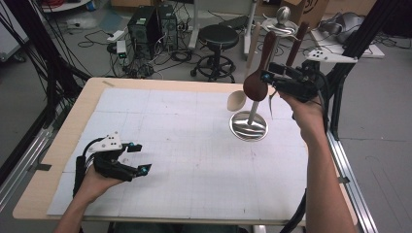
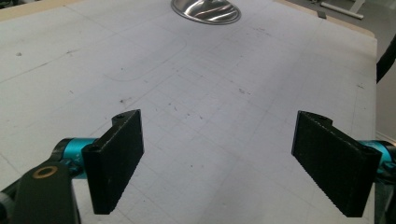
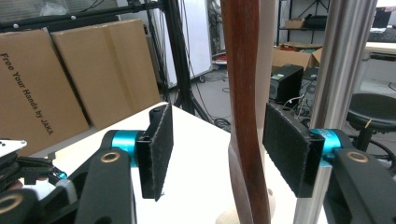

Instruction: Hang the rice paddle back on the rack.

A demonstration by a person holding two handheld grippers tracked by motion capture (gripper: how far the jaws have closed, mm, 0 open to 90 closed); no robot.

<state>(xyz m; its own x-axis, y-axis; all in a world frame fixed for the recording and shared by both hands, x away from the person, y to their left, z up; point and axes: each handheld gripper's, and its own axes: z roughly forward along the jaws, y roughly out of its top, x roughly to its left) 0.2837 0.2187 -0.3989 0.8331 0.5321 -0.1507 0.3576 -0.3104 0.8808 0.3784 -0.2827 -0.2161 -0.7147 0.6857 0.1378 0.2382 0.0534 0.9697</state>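
- At the table's far right, a steel utensil stand [image 1: 248, 125] rises from a round mirror-bright base; its pole [image 1: 262, 82] carries hooks near a knob at the top.
- Dark wooden spoon [image 1: 257, 77]: hangs bowl-down beside the pole, handle upward. In the right gripper view its handle [image 3: 243, 93] passes upright between the two pads, with a gap on either side.
- Right gripper [image 1: 272, 80]: held high at the stand, level with the dark spoon's bowl. Jaws parted around the handle, neither pad pressing on it; judged a release, not a grasp.
- Pale wooden spoon [image 1: 236, 100]: hangs on the stand's left side, bowl low above the base. A third dark handle [image 1: 296, 46] shows at the right of the pole.
- Left gripper [image 1: 133, 158]: rests low at the near left of the white gridded mat [image 1: 184, 145], well apart from the stand. Jaws wide apart, nothing between them; the left gripper view shows bare mat and the base's rim [image 2: 205, 11] far ahead.
- Progress, as judged: hanging of the dark spoon appears done or nearly so. Whether its top sits fully on a hook cannot be told. What remains is drawing the right hand clear without swinging the utensils.
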